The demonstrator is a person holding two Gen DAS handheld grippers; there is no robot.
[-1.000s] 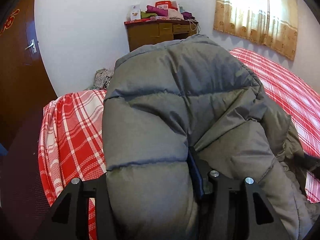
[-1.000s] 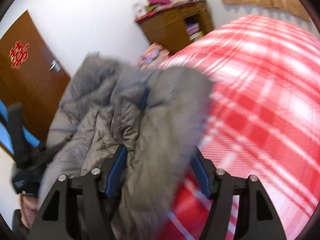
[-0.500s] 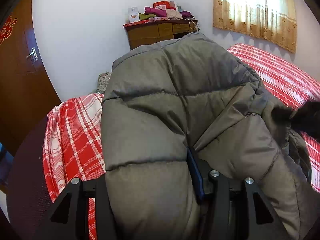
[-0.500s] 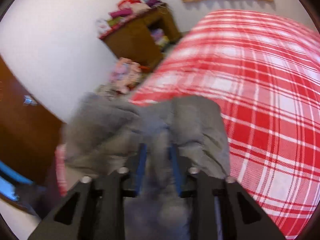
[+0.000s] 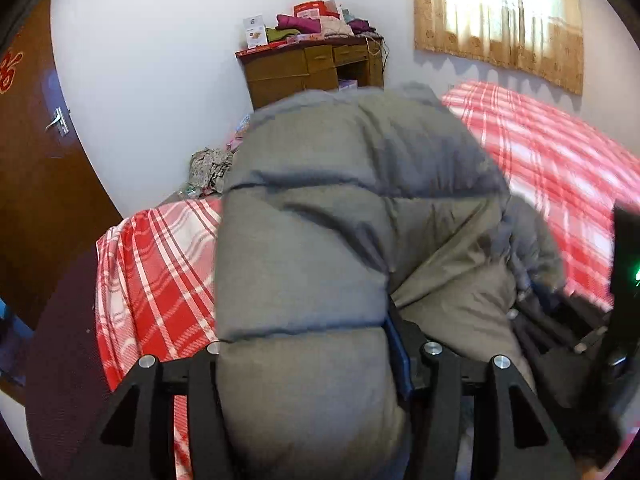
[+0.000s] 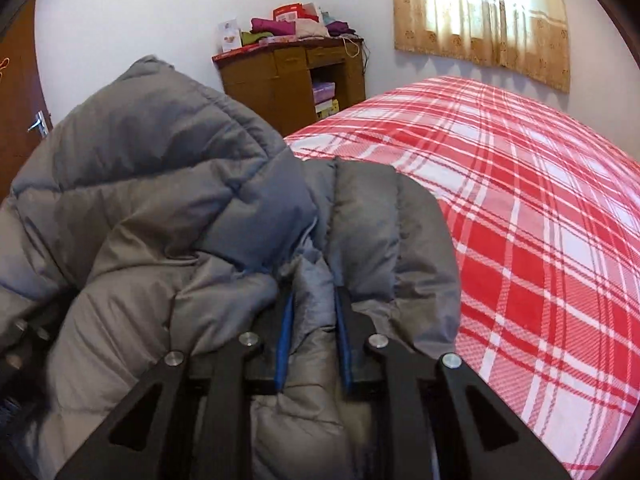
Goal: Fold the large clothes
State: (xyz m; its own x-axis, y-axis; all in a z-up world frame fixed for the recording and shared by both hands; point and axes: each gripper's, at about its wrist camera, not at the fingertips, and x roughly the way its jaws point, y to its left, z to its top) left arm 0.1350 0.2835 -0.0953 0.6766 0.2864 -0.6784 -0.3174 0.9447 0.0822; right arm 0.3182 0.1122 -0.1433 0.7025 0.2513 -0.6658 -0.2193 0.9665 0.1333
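Observation:
A puffy grey quilted jacket (image 5: 320, 220) lies bunched on the near corner of a bed with a red and white plaid cover (image 5: 152, 264). My left gripper (image 5: 304, 328) holds a thick padded roll of the jacket. Its blue pad presses the roll's right side and its jaws are easing open. In the right wrist view the jacket (image 6: 160, 200) piles up on the left. My right gripper (image 6: 313, 292) is closing, its blue pads pinching a thin fold of the jacket's lining. The right gripper's black body (image 5: 624, 264) shows at the left wrist view's right edge.
A wooden cabinet (image 6: 288, 76) topped with folded clothes and boxes stands against the far wall. A brown door (image 5: 32, 160) is on the left and a curtained window (image 6: 480, 12) on the right. Loose clothes (image 5: 208, 164) lie on the floor behind the bed. The plaid bed (image 6: 520, 220) stretches away right.
My right gripper went from wide jaws around a furry bulk to narrow jaws pinching a thin fold. Its body came into the left wrist view's right edge. The left grip held.

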